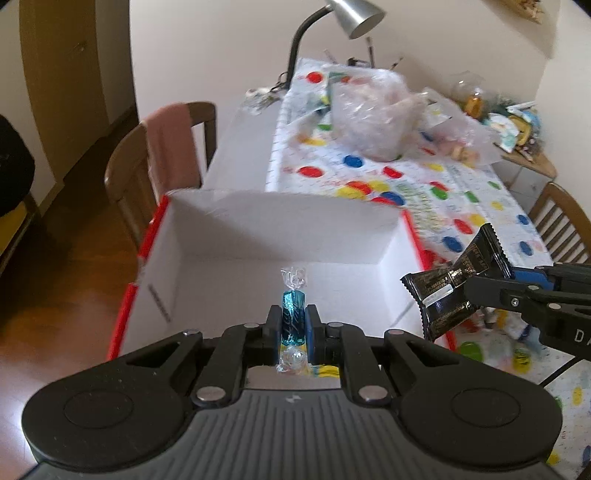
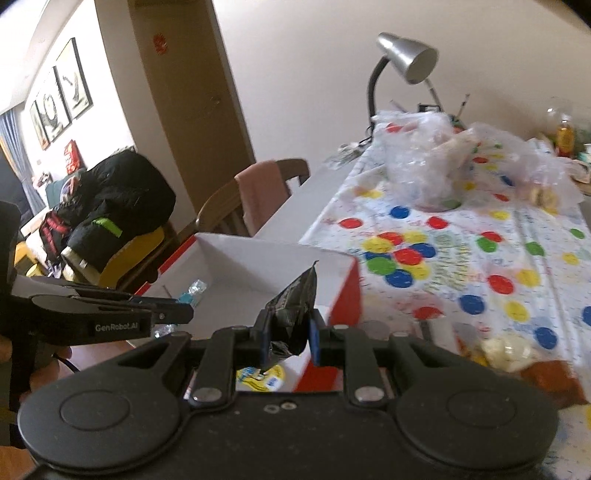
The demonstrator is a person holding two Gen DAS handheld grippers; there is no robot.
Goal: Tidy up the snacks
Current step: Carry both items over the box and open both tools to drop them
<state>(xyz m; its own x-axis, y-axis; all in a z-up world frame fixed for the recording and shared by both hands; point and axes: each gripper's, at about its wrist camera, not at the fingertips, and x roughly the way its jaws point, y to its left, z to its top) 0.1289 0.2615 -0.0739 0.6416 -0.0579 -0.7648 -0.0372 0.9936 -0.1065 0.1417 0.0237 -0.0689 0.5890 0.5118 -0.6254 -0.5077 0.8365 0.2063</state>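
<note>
My left gripper [image 1: 293, 317] is shut on a blue wrapped candy [image 1: 293, 314] with clear twisted ends, held over the open white box with red sides [image 1: 258, 236]. My right gripper [image 2: 288, 332] is shut on a black snack packet [image 2: 295, 302], held above the box's right edge. In the left wrist view the packet [image 1: 450, 284] and right gripper [image 1: 476, 291] show at the right of the box. In the right wrist view the left gripper [image 2: 184, 312] shows at the left with the candy [image 2: 192, 291] over the box [image 2: 258, 258].
The table carries a cloth with coloured dots [image 1: 424, 184], clear plastic bags of food [image 1: 376, 110] and a desk lamp [image 1: 351, 14] at the far end. A wooden chair with a pink cloth [image 1: 166, 147] stands left of the table. More snacks [image 2: 517, 354] lie at the near right.
</note>
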